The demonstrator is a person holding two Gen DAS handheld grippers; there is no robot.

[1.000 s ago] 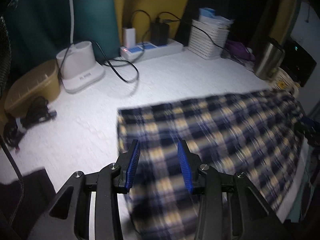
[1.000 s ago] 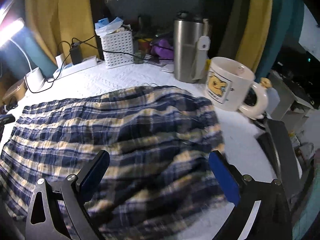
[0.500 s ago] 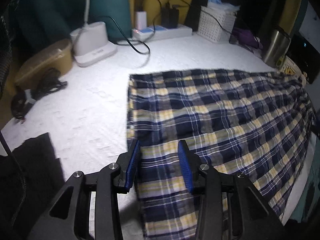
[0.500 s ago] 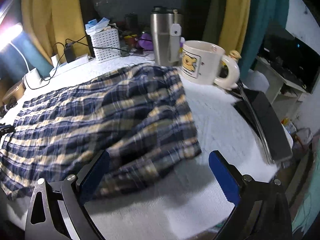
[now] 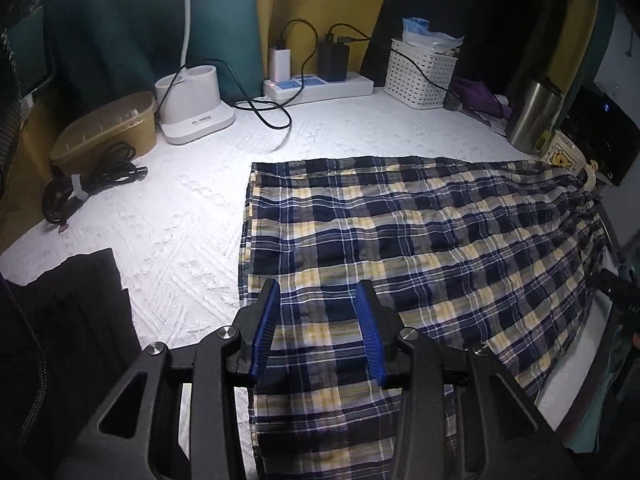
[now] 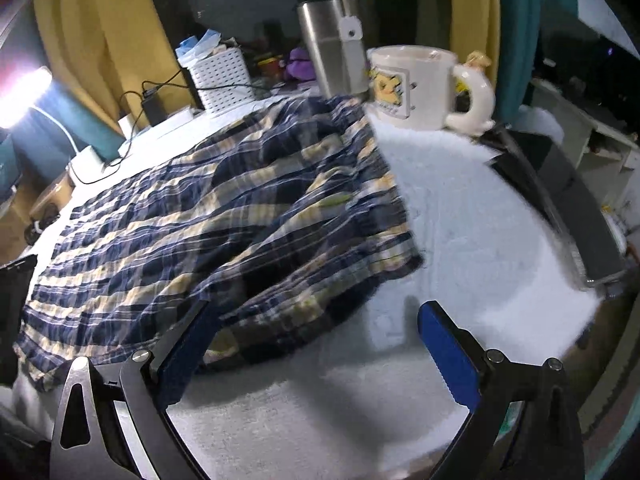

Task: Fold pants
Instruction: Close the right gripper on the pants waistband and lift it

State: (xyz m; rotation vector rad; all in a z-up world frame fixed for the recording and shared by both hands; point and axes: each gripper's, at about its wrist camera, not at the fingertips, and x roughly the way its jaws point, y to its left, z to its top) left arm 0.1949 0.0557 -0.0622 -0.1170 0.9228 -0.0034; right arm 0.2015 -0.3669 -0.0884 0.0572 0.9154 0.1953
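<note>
The blue, yellow and white plaid pants lie spread across the white table cover; in the right wrist view the pants are rumpled at their near end. My left gripper is open and empty, held above the near left part of the pants. My right gripper is wide open and empty, low at the rumpled end of the pants, with its left finger beside the cloth edge and its right finger over bare cover.
At the back stand a power strip with chargers, a white charging base, a white basket, a steel tumbler and a cream mug. A tan box and coiled cables sit at left. A dark flat device lies at the right edge.
Both grippers have pulled back from the pants and stayed open. The right gripper has moved right, so bare cover now lies between its fingers. The pants' right end lies more bunched.
</note>
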